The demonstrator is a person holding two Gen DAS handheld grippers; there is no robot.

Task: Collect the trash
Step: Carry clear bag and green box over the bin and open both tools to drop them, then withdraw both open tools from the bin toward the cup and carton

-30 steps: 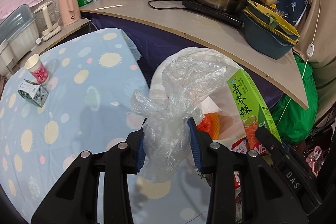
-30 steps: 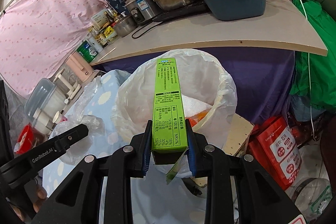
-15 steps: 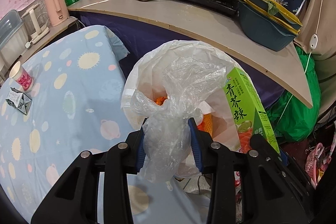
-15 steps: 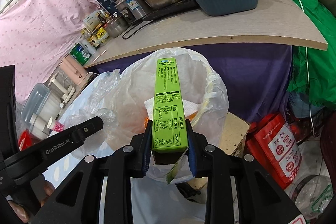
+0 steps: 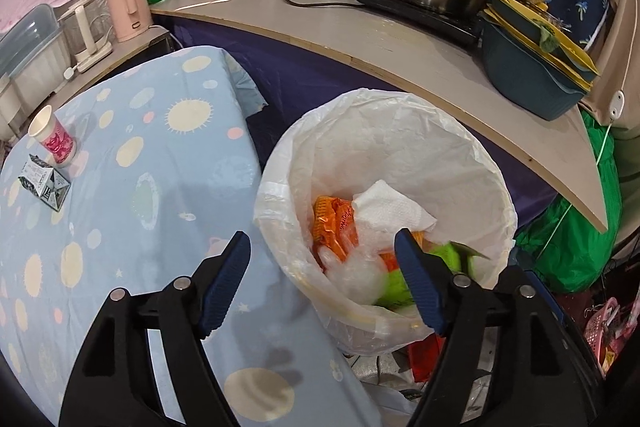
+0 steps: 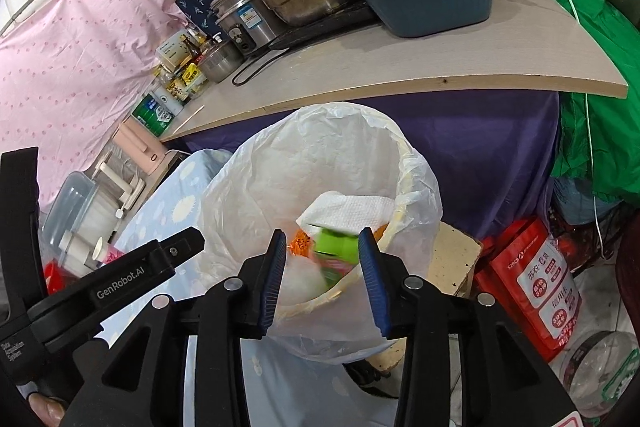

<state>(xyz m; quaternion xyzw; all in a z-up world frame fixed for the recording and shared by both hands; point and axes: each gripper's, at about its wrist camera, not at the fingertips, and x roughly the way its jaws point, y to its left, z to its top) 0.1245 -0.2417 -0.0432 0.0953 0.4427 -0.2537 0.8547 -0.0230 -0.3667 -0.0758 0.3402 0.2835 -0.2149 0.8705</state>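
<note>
Both our grippers, left [image 5: 322, 281] and right [image 6: 323, 279], hang wide and empty over the bin [image 5: 472, 147]; carton [image 6: 334, 245] and bag [image 5: 356, 275] lie inside. Next, the cup [image 5: 52, 141] left of the bin.

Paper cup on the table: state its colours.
White with a pink-red print, clearest in the left wrist view.

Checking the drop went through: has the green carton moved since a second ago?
Yes. The green carton has left the open right gripper and dropped into the trash bin, beside the white napkin.
</note>
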